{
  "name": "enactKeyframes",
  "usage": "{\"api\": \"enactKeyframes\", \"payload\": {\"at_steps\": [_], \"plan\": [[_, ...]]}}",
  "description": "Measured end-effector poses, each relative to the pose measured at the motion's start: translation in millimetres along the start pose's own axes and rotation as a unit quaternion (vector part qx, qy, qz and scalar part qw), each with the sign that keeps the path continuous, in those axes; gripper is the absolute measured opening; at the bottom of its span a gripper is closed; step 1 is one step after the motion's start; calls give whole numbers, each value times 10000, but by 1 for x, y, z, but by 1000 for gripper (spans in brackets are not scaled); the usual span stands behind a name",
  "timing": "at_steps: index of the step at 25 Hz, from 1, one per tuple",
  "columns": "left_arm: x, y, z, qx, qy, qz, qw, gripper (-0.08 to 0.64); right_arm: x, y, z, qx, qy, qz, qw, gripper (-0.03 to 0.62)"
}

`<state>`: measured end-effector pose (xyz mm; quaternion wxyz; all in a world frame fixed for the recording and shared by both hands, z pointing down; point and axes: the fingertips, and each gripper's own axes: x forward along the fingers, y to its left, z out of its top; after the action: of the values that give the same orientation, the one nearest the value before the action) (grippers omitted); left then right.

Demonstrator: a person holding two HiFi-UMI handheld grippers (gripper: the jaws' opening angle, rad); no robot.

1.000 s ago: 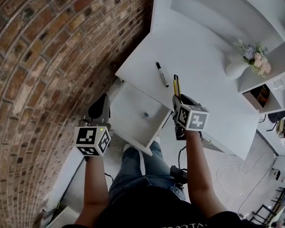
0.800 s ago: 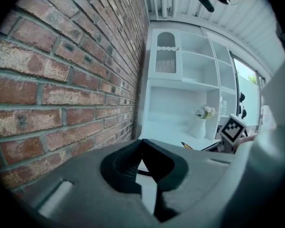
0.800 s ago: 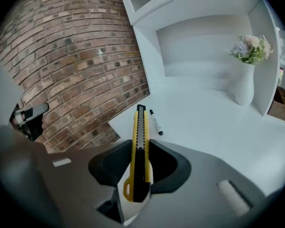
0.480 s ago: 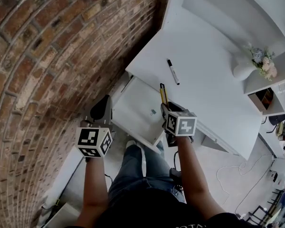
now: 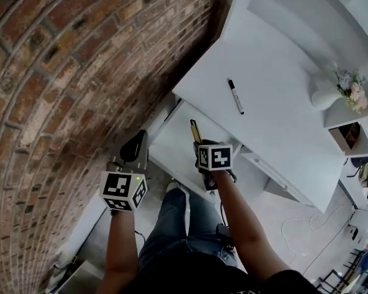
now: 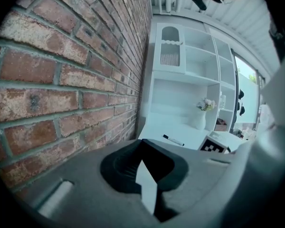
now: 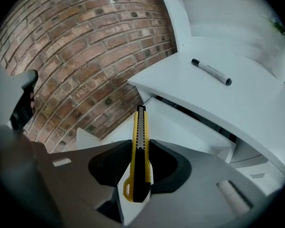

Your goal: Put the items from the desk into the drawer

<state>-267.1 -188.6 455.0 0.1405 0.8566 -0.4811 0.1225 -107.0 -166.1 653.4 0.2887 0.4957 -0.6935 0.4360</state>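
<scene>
Over the open white drawer (image 5: 172, 141), the right gripper (image 5: 200, 144) has arrived, jaws clenched on the yellow utility knife (image 7: 139, 146) (left gripper (image 5: 137, 143) closed, empty), ready to drop it.

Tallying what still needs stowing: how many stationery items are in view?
2. A marker lies on the desk; a yellow utility knife is in the right gripper at the open drawer, whose inside is partly hidden.

marker (image 5: 236, 97) on desk (image 5: 276, 127), vase (image 5: 327, 97) farther right, knife (image 5: 195, 131) over drawer (image 5: 168, 143) beneath desk, wall (image 5: 61, 72) at left
</scene>
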Motion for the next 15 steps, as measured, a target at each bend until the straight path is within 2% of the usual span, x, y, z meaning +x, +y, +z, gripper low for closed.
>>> {"api": "enactKeyframes", "payload": {"at_steps": [3,7,15], "plan": [[0,8,-8,-8,69,-23,10000,2,34,4,-8,83,335,-64,9994,127],[-2,16,-12,3,106,-27,9999,2,65,10,-19,512,756,-207,9956,129],[0,19,-22,18,172,-75,9998,2,120,0,-28,1247,954,-457,9865,129]]}}
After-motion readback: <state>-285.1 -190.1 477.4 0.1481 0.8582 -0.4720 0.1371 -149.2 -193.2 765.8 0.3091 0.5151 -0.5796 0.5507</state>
